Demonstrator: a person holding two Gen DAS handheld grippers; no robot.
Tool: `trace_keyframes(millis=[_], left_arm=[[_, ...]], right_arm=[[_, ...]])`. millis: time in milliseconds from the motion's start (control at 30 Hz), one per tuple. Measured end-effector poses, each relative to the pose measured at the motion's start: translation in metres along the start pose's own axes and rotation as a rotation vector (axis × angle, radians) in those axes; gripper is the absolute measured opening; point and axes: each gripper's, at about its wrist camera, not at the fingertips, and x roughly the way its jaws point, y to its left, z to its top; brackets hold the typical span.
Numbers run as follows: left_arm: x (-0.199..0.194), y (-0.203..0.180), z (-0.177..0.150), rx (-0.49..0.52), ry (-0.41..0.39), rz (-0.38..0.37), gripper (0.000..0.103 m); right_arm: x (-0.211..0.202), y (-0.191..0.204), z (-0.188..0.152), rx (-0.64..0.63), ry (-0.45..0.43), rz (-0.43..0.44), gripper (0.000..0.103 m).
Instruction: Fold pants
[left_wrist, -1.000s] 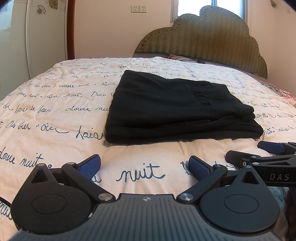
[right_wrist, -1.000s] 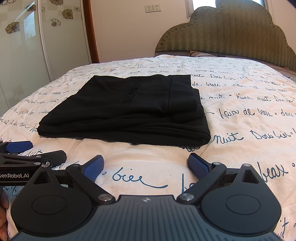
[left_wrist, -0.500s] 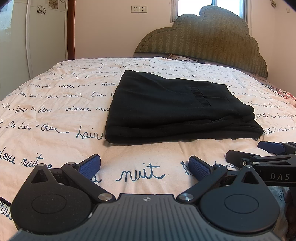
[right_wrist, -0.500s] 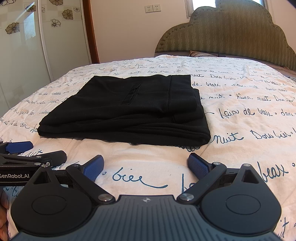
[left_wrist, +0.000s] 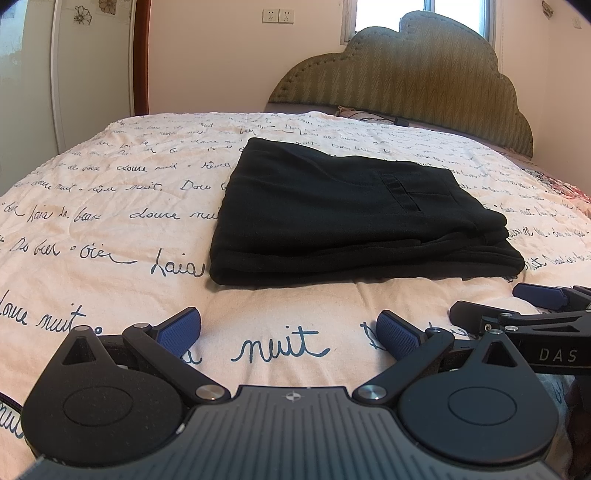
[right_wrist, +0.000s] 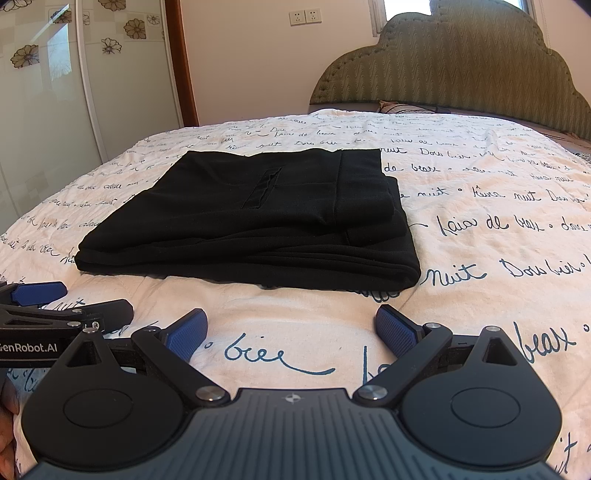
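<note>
Left wrist view: folded black pants (left_wrist: 343, 214) are seen ahead of both wide-open, empty grippers, left gripper (left_wrist: 290, 330) and right gripper (right_wrist: 291, 328).

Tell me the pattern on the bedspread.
The bedspread is cream with dark blue handwritten script all over; clearest in the right wrist view.
</note>
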Motion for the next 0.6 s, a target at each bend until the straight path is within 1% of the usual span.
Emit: trace_keyframes(millis=[167,367,533,600], left_arm=[[0.001,-0.005,0.002,0.031,0.019,0.014,0.103],[0.004,-0.003,0.005,0.014,0.034,0.005,0.103],[0.0,0.003,0.003,-0.029,0.01,-0.023,0.103],[-0.001,0.005,0.002,-0.044,-0.001,-0.022,0.103]], right_arm=[[0.0,0.0,0.0,-0.001,0.0,-0.001,0.099],[-0.001,0.001,0.0,-0.004,0.002,-0.002,0.099],[-0.001,0.001,0.0,-0.004,0.002,-0.002,0.099],[-0.001,0.001,0.0,-0.003,0.001,-0.002,0.099]])
